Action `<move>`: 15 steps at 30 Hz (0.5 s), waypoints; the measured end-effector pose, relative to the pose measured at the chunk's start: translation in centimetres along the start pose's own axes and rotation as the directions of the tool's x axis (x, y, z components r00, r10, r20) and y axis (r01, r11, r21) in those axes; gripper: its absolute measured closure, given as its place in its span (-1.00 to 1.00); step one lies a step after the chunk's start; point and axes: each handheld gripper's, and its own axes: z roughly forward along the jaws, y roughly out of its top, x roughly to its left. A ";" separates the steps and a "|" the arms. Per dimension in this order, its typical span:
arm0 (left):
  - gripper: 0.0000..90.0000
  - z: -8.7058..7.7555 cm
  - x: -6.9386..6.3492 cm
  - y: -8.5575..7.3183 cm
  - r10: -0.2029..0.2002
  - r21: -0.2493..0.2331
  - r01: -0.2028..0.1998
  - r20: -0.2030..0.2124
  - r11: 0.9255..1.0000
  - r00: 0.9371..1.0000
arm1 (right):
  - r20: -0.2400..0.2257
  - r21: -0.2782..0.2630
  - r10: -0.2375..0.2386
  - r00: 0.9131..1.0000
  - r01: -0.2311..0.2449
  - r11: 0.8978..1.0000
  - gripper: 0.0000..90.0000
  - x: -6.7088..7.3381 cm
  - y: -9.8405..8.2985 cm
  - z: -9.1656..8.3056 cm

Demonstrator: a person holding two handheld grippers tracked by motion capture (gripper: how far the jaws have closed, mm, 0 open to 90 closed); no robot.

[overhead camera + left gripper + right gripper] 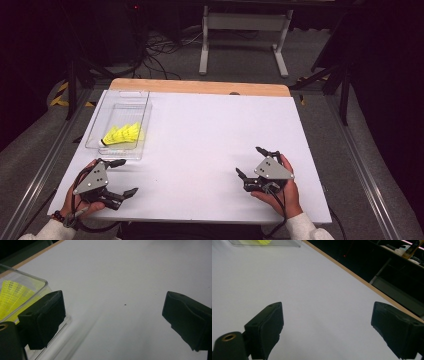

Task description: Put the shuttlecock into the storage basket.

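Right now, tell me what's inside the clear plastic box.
The clear plastic box holds yellow shuttlecocks, lying at its near end with one dark cork tip visible. They overlap, so their exact number is hidden. The far half looks bare.

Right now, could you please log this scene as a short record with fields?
surface: white table top
container: clear plastic box, at the table's left, near the left gripper
contents: yellow shuttlecocks lying inside the box
left gripper: open, holding nothing, close beside the box
right gripper: open, holding nothing, over bare table
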 end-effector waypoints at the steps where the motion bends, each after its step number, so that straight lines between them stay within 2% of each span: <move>1: -0.88 0.0 0.0 0.0 -0.005 0.000 0.005 0.003 1.000 1.000 | 0.006 0.003 0.001 1.000 -0.001 1.000 -0.74 0.0 -0.1 -0.1; 15: -0.88 0.2 0.2 0.2 -0.011 -0.021 0.011 -0.007 1.000 1.000 | -0.013 0.018 0.008 1.000 -0.008 1.000 -0.75 1.3 -1.5 -1.5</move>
